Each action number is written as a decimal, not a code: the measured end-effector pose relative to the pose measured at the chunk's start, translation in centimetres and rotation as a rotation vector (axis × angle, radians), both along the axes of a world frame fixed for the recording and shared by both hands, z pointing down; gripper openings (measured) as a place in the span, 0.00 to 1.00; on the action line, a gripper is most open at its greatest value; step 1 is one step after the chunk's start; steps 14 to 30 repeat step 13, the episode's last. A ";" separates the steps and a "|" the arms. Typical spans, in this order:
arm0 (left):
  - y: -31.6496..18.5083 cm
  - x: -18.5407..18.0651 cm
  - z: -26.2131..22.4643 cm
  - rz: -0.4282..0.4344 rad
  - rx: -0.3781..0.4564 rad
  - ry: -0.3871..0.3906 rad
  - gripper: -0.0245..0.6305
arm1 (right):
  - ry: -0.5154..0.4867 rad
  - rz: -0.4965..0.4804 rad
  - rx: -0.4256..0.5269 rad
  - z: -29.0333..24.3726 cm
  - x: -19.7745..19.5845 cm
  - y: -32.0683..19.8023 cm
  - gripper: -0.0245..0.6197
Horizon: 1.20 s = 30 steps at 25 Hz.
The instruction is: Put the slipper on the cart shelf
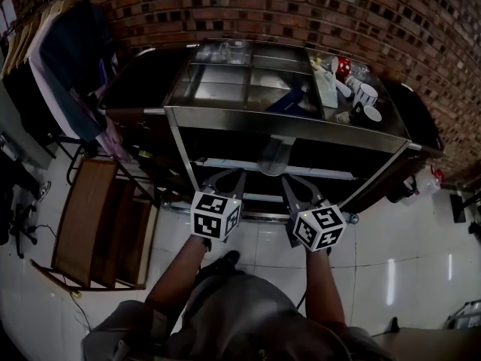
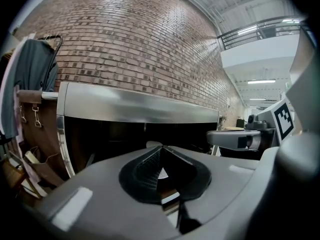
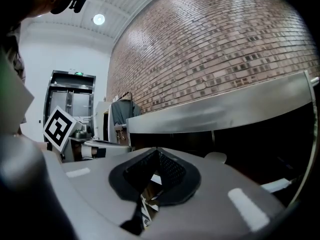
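Brick wall (image 1: 225, 6) behind a steel cart (image 1: 285, 123): we judge the placing step complete, with only the withdrawal left.
From largest to smallest, we note the cart with its divided top tray, then the lower shelf (image 1: 225, 163) under it, then the pale slipper (image 1: 275, 156), which appears to lie on that shelf near its middle, with dark shadow round it. The left tongs (image 2: 160, 149) and the right tongs (image 3: 158, 151) hover side by side in front of the shelf, just short of the slipper. Each has its jaws pressed tip to tip with nothing between them. As we read it, the next move calls for no grasp. It calls only for drawing both tongs straight back, clear of the cart's front rail, without nudging the slipper.
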<state>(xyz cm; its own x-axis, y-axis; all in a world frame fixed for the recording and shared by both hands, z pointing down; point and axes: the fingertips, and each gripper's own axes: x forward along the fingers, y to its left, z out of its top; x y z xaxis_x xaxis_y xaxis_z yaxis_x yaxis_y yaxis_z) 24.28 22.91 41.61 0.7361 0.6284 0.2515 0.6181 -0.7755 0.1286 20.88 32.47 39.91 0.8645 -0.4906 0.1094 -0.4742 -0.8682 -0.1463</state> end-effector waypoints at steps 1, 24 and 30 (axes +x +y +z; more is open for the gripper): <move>0.1 0.0 0.0 0.002 -0.001 0.001 0.05 | 0.001 -0.001 0.000 -0.1 0.0 0.0 0.04; 0.7 -0.3 0.6 0.012 -0.007 -0.014 0.05 | 0.010 -0.003 0.002 -0.4 -0.1 0.3 0.04; 0.7 -0.3 0.6 0.012 -0.007 -0.014 0.05 | 0.010 -0.003 0.002 -0.4 -0.1 0.3 0.04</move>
